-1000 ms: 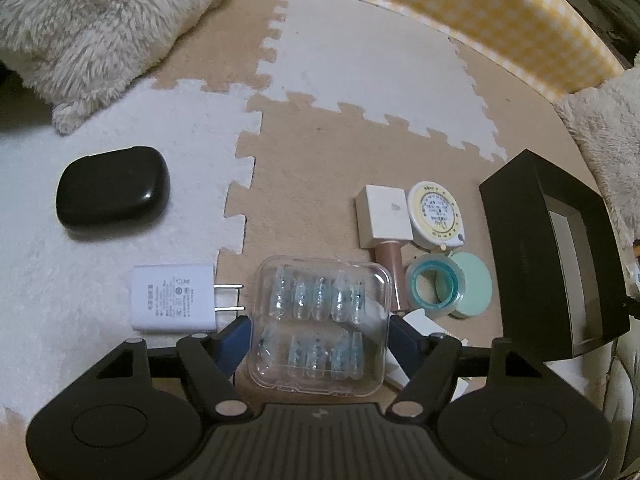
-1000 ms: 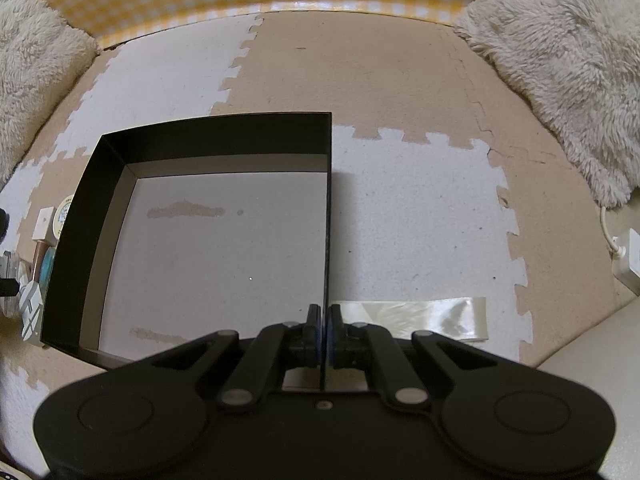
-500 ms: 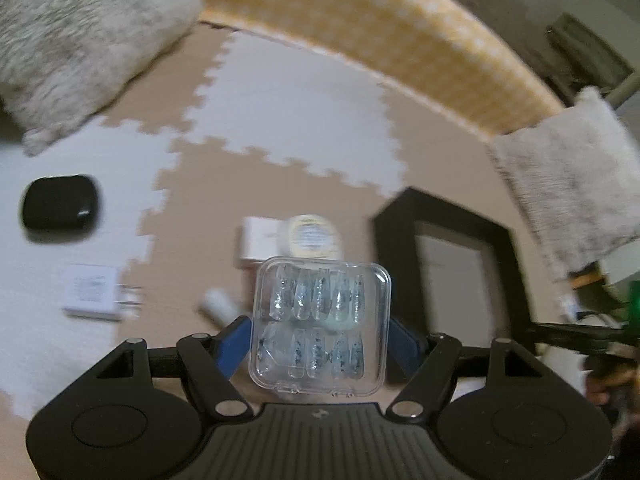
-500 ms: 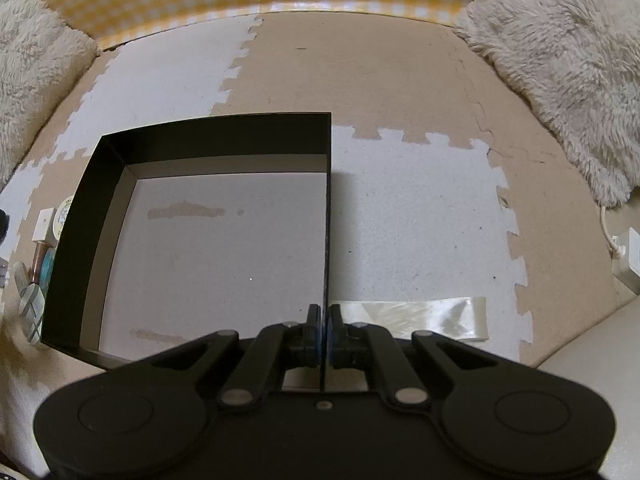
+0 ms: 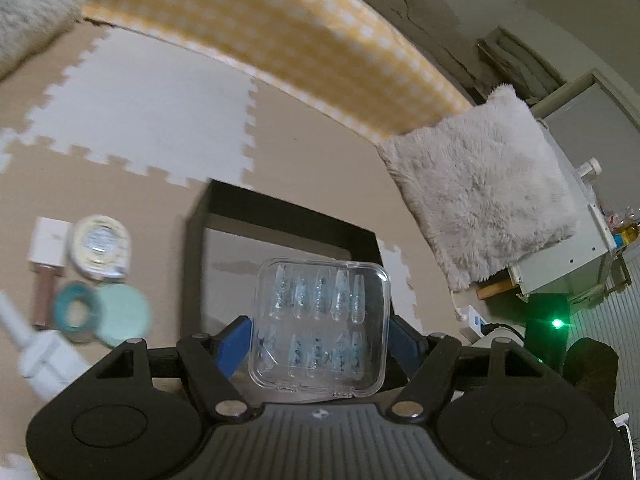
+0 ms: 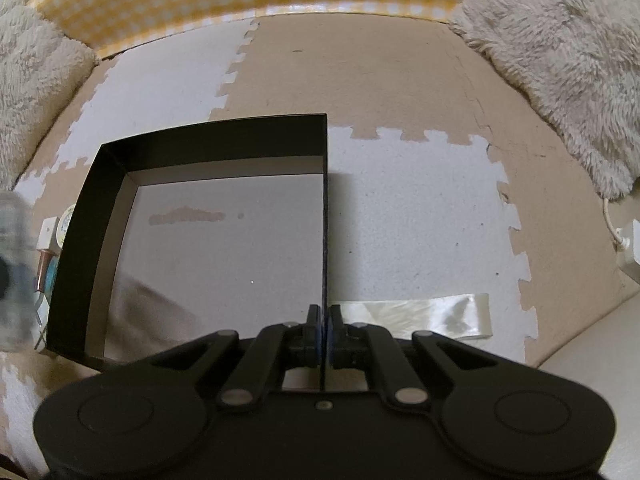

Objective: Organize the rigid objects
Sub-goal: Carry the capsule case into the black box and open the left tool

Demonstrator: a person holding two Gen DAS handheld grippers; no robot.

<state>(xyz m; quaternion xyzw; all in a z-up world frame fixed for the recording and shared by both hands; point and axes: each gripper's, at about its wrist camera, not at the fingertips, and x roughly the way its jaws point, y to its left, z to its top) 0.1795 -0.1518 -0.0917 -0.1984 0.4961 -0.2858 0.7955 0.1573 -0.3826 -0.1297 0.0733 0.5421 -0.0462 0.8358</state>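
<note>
- Since a second ago my left tool has carried the clear case of nail tips off the floor mat and swung it over the black box; charger and black pouch have dropped out of the left view.
- Left tool: blue pads clamped on the case's two sides, case held clear of the floor, in front of the box's near wall.
- Right tool: unchanged, pinched shut on the box's right wall, box open side up.
- Box interior bare.
- Tape measure, tape roll, mint lid lie left of box.
</note>
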